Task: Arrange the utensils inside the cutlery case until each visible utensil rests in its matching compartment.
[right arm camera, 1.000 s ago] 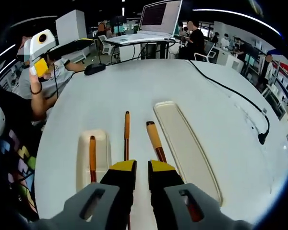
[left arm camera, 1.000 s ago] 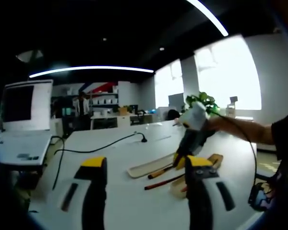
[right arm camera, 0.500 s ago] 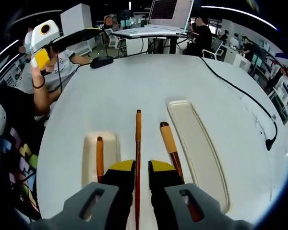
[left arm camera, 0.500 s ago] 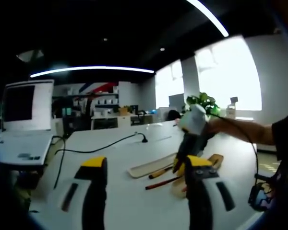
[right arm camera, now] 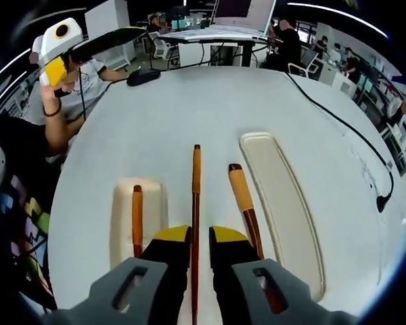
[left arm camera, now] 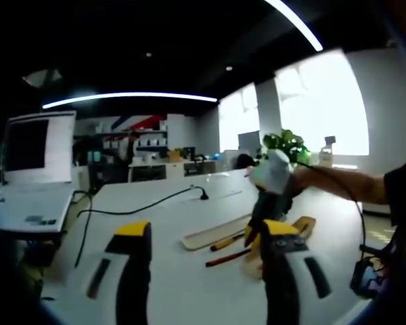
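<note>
On a white round table point(right arm camera: 210, 108), the right gripper point(right arm camera: 193, 238) clasps a thin wooden-handled utensil point(right arm camera: 195, 183) between nearly closed jaws. A thicker-handled utensil point(right arm camera: 241, 203) lies just right of it, beside the long cream tray point(right arm camera: 284, 203). A third utensil point(right arm camera: 137, 213) rests in the short tray point(right arm camera: 155, 203). The left gripper point(left arm camera: 204, 237) hangs released, above the table. No writing is legible.

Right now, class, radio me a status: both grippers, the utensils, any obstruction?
Right gripper shut on thin middle utensil. Left gripper open, raised off the table. Long case holds nothing; thick-handled utensil beside it. No obstruction seen.
</note>
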Action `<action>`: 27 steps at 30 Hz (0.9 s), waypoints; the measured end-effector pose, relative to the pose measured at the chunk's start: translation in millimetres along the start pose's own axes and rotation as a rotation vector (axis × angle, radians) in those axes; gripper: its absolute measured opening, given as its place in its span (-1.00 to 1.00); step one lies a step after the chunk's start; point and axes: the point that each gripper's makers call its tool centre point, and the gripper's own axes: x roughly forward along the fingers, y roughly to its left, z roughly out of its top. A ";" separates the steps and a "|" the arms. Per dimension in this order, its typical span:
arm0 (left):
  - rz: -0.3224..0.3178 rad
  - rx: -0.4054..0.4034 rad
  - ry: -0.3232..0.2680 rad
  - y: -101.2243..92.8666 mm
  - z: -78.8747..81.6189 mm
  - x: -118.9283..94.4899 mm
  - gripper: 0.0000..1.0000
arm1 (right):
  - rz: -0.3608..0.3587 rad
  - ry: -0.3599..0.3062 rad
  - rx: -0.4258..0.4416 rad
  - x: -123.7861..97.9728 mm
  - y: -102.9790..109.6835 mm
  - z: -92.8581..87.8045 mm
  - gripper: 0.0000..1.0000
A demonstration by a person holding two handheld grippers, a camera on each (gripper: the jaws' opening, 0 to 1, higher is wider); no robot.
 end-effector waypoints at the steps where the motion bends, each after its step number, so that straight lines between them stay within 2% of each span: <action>1: 0.000 0.000 0.001 0.1 -0.3 -0.1 0.37 | -0.004 -0.009 -0.009 0.1 -0.4 1.2 -0.81; 4: 0.004 -0.002 0.002 1.5 -0.8 -0.2 0.37 | -0.015 -0.016 -0.027 1.2 -0.7 1.3 -0.85; 5: 0.005 -0.002 0.002 1.9 -1.1 -0.1 0.37 | -0.020 -0.019 -0.024 1.4 -1.2 1.7 -0.93; 9: 0.005 -0.003 0.007 1.9 -2.5 0.3 0.37 | -0.030 -0.027 -0.022 1.0 -1.6 3.0 -0.94; 10: 0.005 -0.003 0.008 1.6 -2.7 0.5 0.37 | -0.021 -0.033 -0.037 1.4 -0.5 3.9 -0.94; 11: 0.005 -0.002 0.008 1.1 -2.8 0.6 0.36 | 0.022 -0.055 -0.028 2.7 6.1 5.4 -0.94; 12: 0.004 -0.001 0.009 0.7 -2.8 0.7 0.36 | 0.037 -0.078 -0.004 3.0 6.6 7.3 -0.94; 16: -0.001 0.001 0.009 -1.1 -3.2 1.7 0.36 | -0.002 -0.061 -0.036 -0.3 -0.4 3.7 -0.94; 21: 0.000 0.001 0.023 -1.2 -7.0 2.4 0.36 | -0.002 -0.036 -0.063 -4.4 -0.4 1.6 -0.94; 27: 0.002 0.002 0.025 -0.8 -7.6 1.7 0.35 | -0.033 -0.037 -0.087 -14.4 -2.2 7.1 -0.94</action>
